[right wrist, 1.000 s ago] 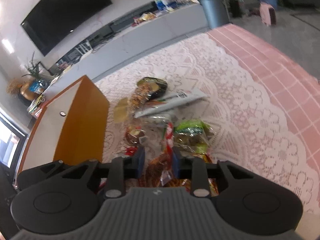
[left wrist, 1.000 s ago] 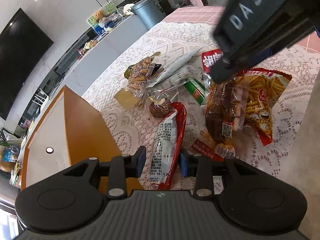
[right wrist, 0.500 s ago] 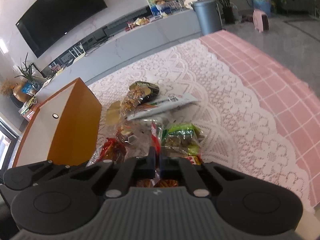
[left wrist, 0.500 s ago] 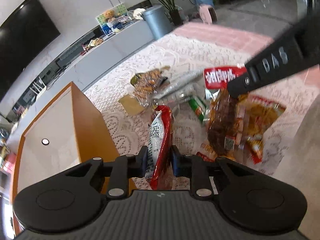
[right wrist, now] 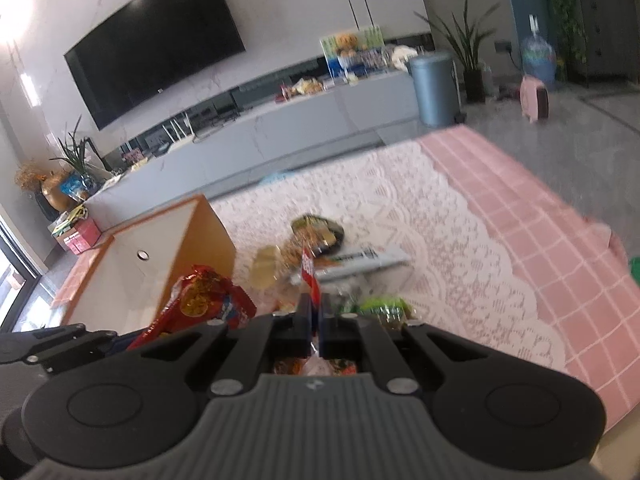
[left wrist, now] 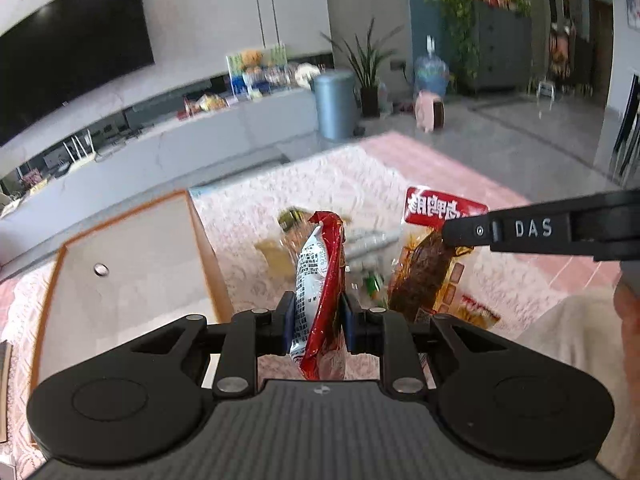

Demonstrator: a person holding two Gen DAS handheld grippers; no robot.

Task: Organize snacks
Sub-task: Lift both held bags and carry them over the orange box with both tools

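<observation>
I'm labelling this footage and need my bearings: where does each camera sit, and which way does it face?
Left wrist: sits on the left tool, facing down the lace-covered table; shows its fingers clamped on a red-and-silver snack packet, the right tool's arm, a sleeve.
Right wrist: sits on the right tool, facing likewise; pinches a red-topped clear snack bag.
Shared: orange-edged wooden box, both packets, wall television.

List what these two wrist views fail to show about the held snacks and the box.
- Red packet, left wrist view: lower end hidden behind the left gripper.
- Brown snack bag: in the right wrist view, only a thin red edge shows above the right gripper.
- Wooden box: contents not visible.
- Table pile: blurred, labels unreadable.
</observation>
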